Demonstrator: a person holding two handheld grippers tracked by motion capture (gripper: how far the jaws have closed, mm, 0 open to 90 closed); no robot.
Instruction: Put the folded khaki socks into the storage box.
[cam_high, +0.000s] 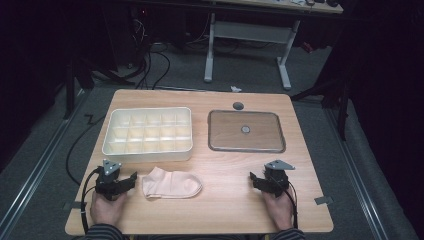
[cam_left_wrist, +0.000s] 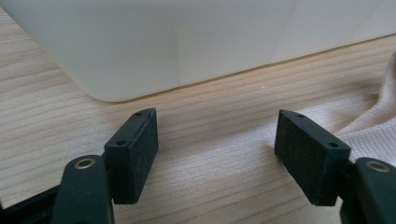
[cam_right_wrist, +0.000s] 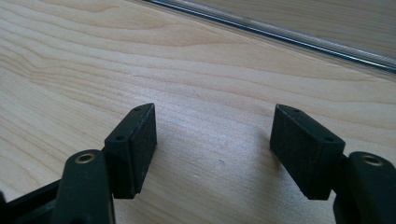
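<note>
A pale pink sock (cam_high: 171, 183) lies flat on the wooden table (cam_high: 225, 170), near its front left. Just left of it rests my left gripper (cam_high: 131, 179), open, jaws pointing toward the sock's cuff. In the left gripper view the gripper (cam_left_wrist: 217, 147) has bare wood between its jaws, and the sock (cam_left_wrist: 369, 130) touches the outside of the right jaw. The cream divided box (cam_high: 148, 133) stands behind it, and its wall (cam_left_wrist: 187, 42) shows close ahead. My right gripper (cam_high: 256, 178) sits open at the front right; its own view shows the gripper (cam_right_wrist: 212, 144) over bare wood.
A clear flat lid with a round knob (cam_high: 246, 131) lies right of the box, and its metal edge (cam_right_wrist: 280, 35) shows in the right gripper view. A grey round grommet (cam_high: 238, 106) is set near the table's back edge. A desk frame and cables stand beyond the table.
</note>
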